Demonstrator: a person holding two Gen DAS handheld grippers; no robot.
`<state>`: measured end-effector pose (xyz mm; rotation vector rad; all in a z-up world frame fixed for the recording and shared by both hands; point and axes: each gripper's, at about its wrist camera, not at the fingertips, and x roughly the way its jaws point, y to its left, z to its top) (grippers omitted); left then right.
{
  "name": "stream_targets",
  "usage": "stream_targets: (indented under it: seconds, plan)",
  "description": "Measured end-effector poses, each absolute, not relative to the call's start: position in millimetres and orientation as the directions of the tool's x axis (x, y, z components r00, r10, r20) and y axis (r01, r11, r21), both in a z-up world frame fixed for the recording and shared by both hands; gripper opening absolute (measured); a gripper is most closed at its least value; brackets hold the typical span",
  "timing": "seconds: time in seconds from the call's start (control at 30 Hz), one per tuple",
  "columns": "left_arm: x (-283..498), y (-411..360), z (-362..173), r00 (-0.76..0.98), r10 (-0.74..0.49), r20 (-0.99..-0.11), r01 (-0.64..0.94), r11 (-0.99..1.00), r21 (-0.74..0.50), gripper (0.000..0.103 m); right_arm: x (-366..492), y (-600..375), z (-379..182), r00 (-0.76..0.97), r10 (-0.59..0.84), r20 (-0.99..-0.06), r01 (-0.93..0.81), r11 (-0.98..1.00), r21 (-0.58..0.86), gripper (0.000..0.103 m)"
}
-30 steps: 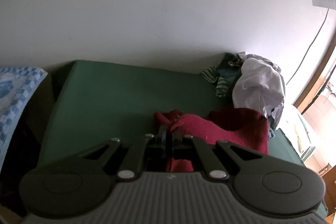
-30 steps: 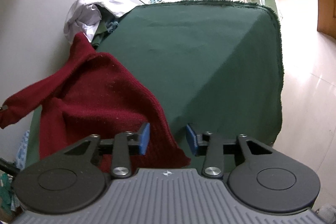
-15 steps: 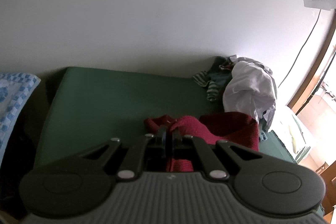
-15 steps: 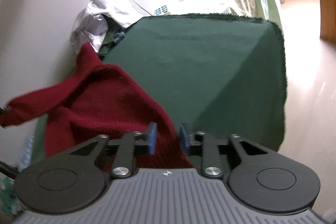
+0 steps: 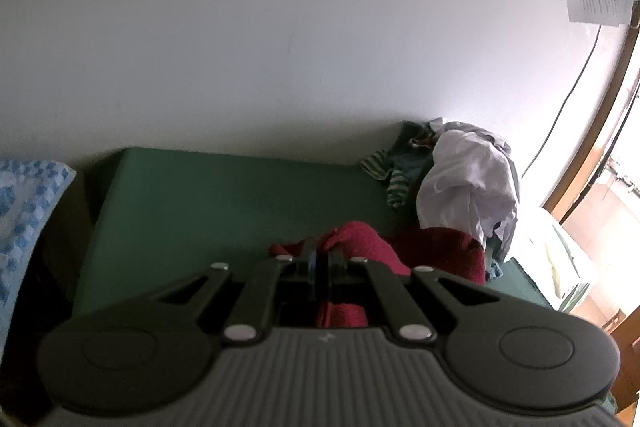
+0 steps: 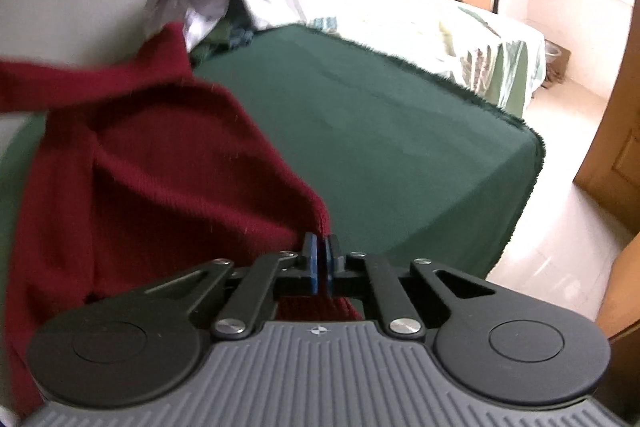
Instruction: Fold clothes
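Note:
A dark red knitted sweater (image 6: pixel 160 163) hangs stretched above the green-covered table (image 6: pixel 392 131). My right gripper (image 6: pixel 321 241) is shut on the sweater's near corner, with the fabric pinched between its blue pads. In the left wrist view the same red sweater (image 5: pixel 360 241) bunches around my left gripper (image 5: pixel 320 257), which is shut on another part of it. The cloth runs from there back toward the clothes pile. The part of the sweater under both gripper bodies is hidden.
A pile of white, striped and green clothes (image 5: pixel 460 183) lies against the wall at the table's far corner. A blue checked cloth (image 5: pixel 24 203) is at the left. A pale-covered piece of furniture (image 6: pixel 488 43) and a wooden door frame (image 6: pixel 612 131) stand beyond the table (image 5: pixel 224 203).
My right gripper's jaws closed onto the sweater's corner, then it lifted and rolled, pulling the cloth up off the table. The left gripper stayed shut on the sweater and barely moved.

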<state>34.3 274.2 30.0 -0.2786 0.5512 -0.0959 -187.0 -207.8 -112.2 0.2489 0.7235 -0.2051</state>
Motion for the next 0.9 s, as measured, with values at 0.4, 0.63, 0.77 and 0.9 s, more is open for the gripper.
stream_targets:
  seconds: [0.4, 0.63, 0.77, 0.9]
  plan:
    - [56.9, 281.0, 74.0, 0.877, -0.177, -0.447, 0.078, 0.970, -0.232, 0.000, -196.6, -173.0, -60.8, 0.820, 0.000, -0.573, 0.000, 1.000, 0.000, 0.004]
    - [65.2, 300.6, 85.9, 0.889, -0.134, -0.439, 0.036, 0.974, -0.223, 0.000, -210.3, -137.3, -61.2, 0.782, 0.177, -0.598, -0.262, 0.963, -0.057, 0.004]
    - [64.3, 318.6, 90.1, 0.902, -0.076, -0.424, -0.018, 0.977, -0.212, 0.000, -212.3, -124.5, -69.8, 0.738, 0.243, -0.629, -0.327, 0.945, -0.019, 0.004]
    - [62.7, 339.1, 87.7, 0.900, -0.033, -0.435, -0.071, 0.973, -0.220, 0.000, -210.5, -118.4, -81.1, 0.679, 0.293, -0.673, -0.370, 0.929, 0.031, 0.005]
